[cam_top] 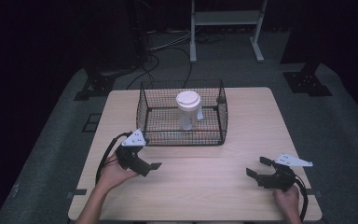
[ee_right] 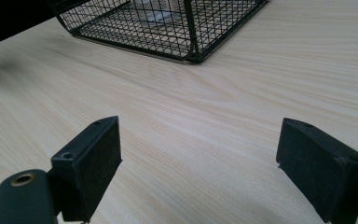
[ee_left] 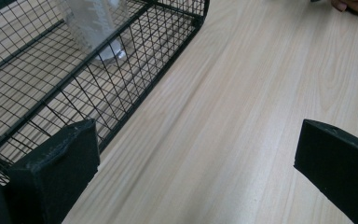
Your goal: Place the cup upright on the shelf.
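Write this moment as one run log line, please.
left tongs: open, empty | right tongs: open, empty | white cup: upright in wire basket | table

Two forearms are coming in from the bottom of the high view, each hand gripping a two-finger gripper low over the surface [cam_top: 196, 186]. The left hand [cam_top: 114, 173] is holding the left gripper [cam_top: 154, 165] with its fingers [ee_left: 56, 168] pointing toward the right and spread wide apart, nothing between them. The right hand [cam_top: 286, 198] is holding the right gripper [cam_top: 256, 167] angled toward the upper left, its fingers [ee_right: 91, 163] also spread wide and empty. Both grippers seem to be hovering just above the surface rather than touching it.
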### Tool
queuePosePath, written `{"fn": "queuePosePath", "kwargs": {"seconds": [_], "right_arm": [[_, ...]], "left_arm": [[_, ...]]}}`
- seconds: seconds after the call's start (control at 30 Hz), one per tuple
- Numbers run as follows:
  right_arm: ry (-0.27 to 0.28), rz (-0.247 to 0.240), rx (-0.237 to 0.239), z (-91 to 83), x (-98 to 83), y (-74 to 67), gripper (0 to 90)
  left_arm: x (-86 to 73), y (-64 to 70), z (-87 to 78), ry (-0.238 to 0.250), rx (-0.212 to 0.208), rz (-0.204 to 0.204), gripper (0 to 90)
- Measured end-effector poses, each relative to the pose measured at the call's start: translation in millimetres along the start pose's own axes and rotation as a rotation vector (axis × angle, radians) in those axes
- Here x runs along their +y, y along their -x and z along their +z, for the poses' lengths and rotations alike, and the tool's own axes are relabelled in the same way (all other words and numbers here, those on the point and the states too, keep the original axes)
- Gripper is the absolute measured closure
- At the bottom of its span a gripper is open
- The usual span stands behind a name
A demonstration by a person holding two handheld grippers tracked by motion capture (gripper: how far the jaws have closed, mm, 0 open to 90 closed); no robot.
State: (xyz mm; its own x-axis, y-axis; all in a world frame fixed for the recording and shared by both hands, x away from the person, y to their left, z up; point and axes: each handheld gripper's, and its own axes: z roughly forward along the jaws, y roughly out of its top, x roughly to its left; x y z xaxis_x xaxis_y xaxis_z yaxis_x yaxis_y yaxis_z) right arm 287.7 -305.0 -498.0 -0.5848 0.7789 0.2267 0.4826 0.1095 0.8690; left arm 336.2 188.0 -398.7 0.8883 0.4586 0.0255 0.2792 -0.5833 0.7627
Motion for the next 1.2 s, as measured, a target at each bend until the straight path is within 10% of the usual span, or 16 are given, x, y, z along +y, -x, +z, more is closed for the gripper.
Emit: {"fn": "queuePosePath", "kwargs": {"seconds": [0.83, 1.2], "right_arm": [[0.001, -0.007, 0.000, 0.0, -0.1, -0.4, 12.9], [-0.002, -0.015, -0.002, 0.4, -0.1, -1.1, 12.9]], "left_arm": [[-31.4, 15.1, 18.3, 0.038, -0.009, -0.054, 0.0], [-59.9, 22.2, 22.1, 0.079, 0.053, -0.075, 0.0]]}}
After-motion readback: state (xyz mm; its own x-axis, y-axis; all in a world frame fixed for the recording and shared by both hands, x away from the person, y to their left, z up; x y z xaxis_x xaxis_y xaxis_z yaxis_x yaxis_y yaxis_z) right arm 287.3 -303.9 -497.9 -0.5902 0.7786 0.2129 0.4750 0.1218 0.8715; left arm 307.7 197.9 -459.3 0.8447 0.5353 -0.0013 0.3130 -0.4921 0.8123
